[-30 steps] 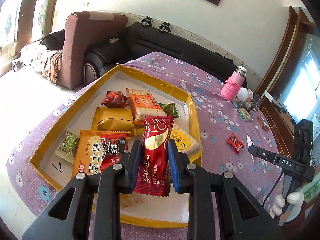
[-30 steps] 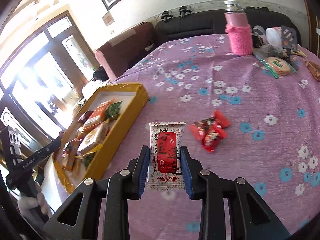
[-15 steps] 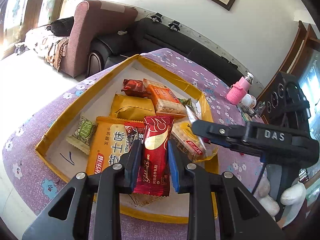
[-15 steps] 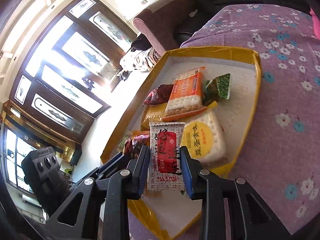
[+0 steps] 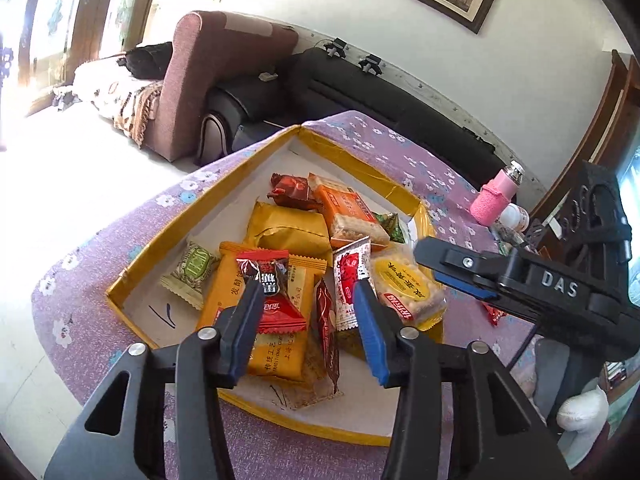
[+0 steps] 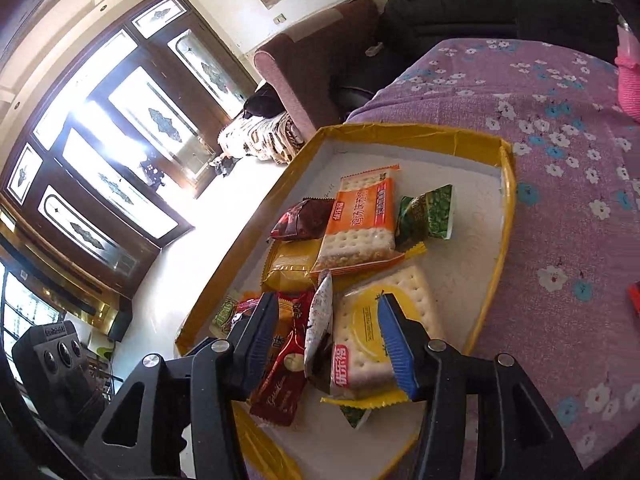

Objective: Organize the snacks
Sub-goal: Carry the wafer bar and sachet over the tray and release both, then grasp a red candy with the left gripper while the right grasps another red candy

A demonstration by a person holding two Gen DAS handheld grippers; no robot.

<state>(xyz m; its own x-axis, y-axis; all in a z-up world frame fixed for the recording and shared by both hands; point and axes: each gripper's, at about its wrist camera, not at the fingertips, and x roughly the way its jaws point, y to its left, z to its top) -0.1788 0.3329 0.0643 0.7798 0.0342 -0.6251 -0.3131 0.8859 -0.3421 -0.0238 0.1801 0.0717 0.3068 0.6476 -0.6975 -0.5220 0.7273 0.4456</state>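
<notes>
A yellow-rimmed tray (image 5: 256, 152) (image 6: 400, 130) with a white floor holds several snack packets. My left gripper (image 5: 306, 320) hovers over its near end, jaws opening. The dark red wafer packet (image 5: 326, 332) (image 6: 284, 376) hangs edge-on between the fingers, free of both pads. My right gripper (image 6: 326, 340) (image 5: 480, 280) is over the same end, jaws opening too. Its white-and-red packet (image 6: 320, 320) (image 5: 350, 284) stands tilted and loose between the fingers, leaning on the round yellow cracker packet (image 6: 376, 328).
An orange cracker packet (image 6: 360, 220), a green packet (image 6: 430, 212) and a yellow packet (image 5: 288, 228) lie further in the tray. A pink bottle (image 5: 494, 200) and a red candy (image 5: 494, 314) sit on the purple flowered cloth (image 6: 560, 160). Sofas stand behind the table.
The right gripper swung from the open tablecloth to above the tray. Both grippers have opened, and the wafer packet and the white packet have slipped free and are tipping into the tray.
</notes>
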